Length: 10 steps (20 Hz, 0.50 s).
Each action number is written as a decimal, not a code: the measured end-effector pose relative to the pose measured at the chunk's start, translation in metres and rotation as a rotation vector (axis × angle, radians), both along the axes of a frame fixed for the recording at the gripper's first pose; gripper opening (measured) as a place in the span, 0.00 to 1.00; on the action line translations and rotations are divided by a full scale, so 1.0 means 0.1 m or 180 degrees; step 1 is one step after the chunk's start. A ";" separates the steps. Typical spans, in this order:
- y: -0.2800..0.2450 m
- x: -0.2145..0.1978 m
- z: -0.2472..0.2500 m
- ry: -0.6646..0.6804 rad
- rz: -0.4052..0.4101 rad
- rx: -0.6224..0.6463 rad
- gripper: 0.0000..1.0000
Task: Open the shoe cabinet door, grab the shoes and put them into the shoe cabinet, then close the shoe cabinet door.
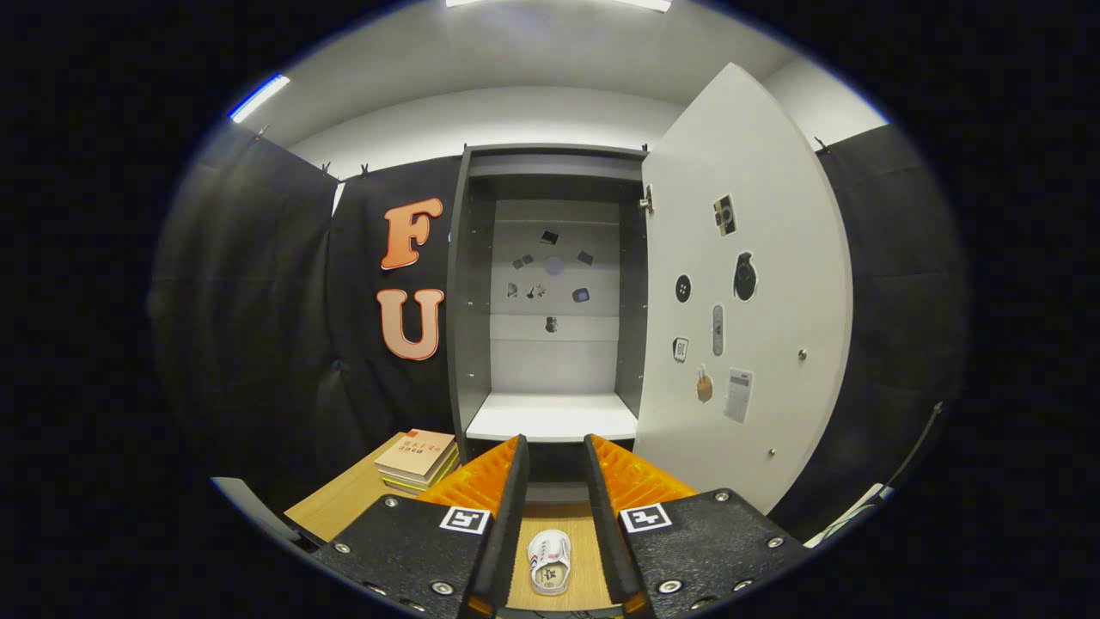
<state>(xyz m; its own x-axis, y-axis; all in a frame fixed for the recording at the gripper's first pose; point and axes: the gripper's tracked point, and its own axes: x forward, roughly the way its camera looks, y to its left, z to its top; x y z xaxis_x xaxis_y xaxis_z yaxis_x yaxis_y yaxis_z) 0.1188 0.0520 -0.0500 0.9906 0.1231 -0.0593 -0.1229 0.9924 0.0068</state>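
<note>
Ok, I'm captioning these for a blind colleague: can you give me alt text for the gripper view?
A tall shoe cabinet stands open, its white door swung out to the right and its white shelf bare. The gripper points at it with jaws open, a small white shoe on the wooden table between them; books lie left.

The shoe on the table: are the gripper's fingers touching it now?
Apart. The gripper view shows the shoe lying between the open gripper fingers with bare table either side.
</note>
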 end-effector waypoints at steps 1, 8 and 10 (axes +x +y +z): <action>0.05 0.01 -0.09 0.0054 0.0031 0.0017 0.41; 0.24 0.19 -1.04 0.0585 0.0138 -0.0083 0.45; 0.26 0.21 -1.41 0.0820 0.0163 -0.0130 0.45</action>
